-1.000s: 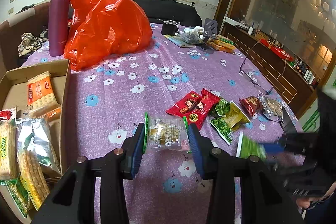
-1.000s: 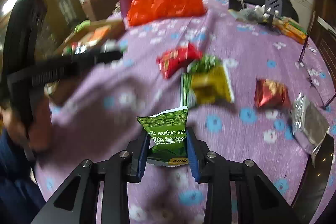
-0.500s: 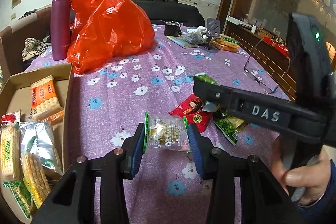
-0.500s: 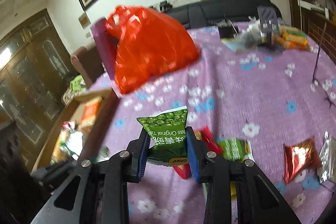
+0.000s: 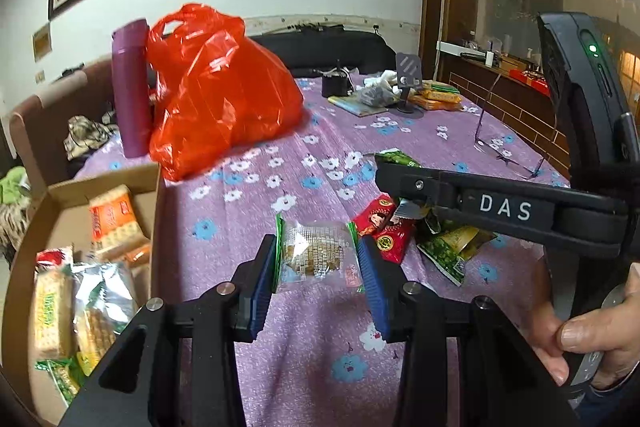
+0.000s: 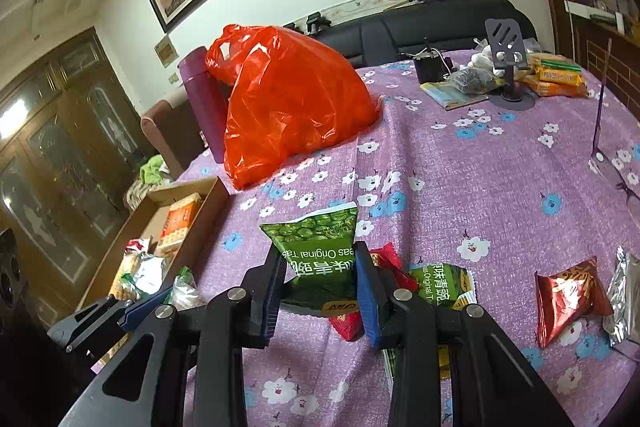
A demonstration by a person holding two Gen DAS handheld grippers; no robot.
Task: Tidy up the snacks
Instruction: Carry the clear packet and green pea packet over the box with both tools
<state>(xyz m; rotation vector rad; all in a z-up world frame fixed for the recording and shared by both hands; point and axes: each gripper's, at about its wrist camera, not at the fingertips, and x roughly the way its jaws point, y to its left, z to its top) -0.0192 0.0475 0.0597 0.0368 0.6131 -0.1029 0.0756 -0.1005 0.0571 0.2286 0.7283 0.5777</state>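
Note:
My left gripper (image 5: 317, 251) is shut on a clear cracker packet (image 5: 316, 254) and holds it above the purple cloth. My right gripper (image 6: 320, 259) is shut on a green pea packet (image 6: 318, 245), held in the air; it crosses the left wrist view (image 5: 500, 207) from the right. A cardboard box (image 5: 70, 193) with several biscuit packs sits at the left, also in the right wrist view (image 6: 136, 223). Loose snacks lie on the cloth: a red packet (image 5: 386, 231), green packets (image 5: 448, 247), a second green packet (image 6: 440, 285), a dark red packet (image 6: 568, 293).
A big red plastic bag (image 5: 220, 95) and a purple flask (image 5: 130, 91) stand behind the box. A silver wrapper (image 6: 624, 299) lies at the right edge. Glasses (image 5: 516, 147), a phone stand (image 6: 508, 59), a book and orange packs sit at the far side.
My right gripper has swung left and up with the green packet, now over the loose snacks and pointing toward the box. My left gripper has tilted up a little, still holding the cracker packet.

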